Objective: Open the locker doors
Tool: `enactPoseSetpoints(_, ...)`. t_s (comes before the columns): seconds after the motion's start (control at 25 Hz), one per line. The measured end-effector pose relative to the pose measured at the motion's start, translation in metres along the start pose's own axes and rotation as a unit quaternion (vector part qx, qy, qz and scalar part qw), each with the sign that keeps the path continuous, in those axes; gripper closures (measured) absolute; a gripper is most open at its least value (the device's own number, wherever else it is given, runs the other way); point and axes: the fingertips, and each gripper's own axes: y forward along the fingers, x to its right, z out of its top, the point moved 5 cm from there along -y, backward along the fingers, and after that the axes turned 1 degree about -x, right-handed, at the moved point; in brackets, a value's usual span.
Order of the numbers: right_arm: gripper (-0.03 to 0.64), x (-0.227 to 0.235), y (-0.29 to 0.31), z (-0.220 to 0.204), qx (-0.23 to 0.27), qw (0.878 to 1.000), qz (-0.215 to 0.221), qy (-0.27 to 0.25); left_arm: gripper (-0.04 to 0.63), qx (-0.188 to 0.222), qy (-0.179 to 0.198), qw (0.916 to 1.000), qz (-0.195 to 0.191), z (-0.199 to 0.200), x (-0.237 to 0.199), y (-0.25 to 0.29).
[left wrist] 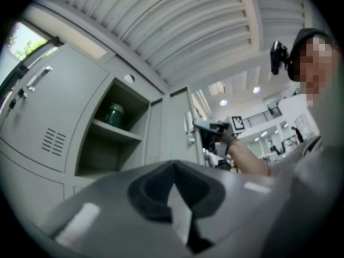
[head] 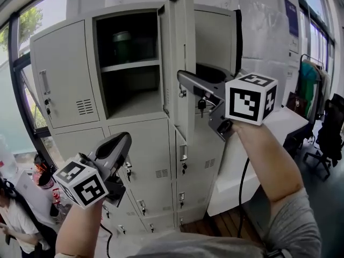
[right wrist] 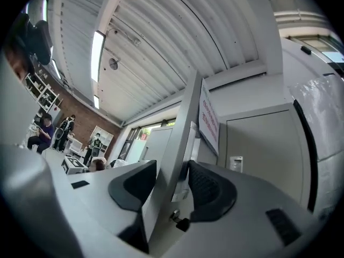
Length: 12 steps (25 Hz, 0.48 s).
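The grey locker bank [head: 64, 74] fills the head view. Its top middle compartment [head: 129, 69] stands open, with a shelf and a green container [head: 122, 42] inside. That compartment's door [head: 183, 63] is swung out edge-on toward me. My right gripper [head: 183, 79] is at the door's free edge by the lock, where a key [head: 201, 105] hangs. In the right gripper view the door [right wrist: 188, 122] runs between both pads, and the right gripper [right wrist: 172, 181] is shut on it. My left gripper [head: 124, 141] hangs low in front of the lower doors, shut and empty [left wrist: 173, 171].
Closed lower locker doors [head: 145, 160] carry keys. Behind the open door stands another grey panel [head: 215, 36] with a dark edge. To the right are a white table [head: 285, 120], a clothes rack [head: 309, 79] and a chair [head: 328, 128]. A person [head: 11, 214] is at the lower left.
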Motion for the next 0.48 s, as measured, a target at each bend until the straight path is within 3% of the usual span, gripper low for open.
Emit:
enactPoseSetpoints(0.28, 0.462, 0.057, -0.034, -0.013, 0.007, 0.999, -0.051, 0.01, 0.592, -0.01, 0.002, 0.9999, -0.003, -0.011, 0.03, 0.027)
enactPoseSetpoints(0.48, 0.469, 0.065, -0.042, -0.024, 0.015, 0.998, -0.056, 0.017, 0.592, -0.011, -0.002, 0.9999, -0.003, -0.016, 0.034, 0.035)
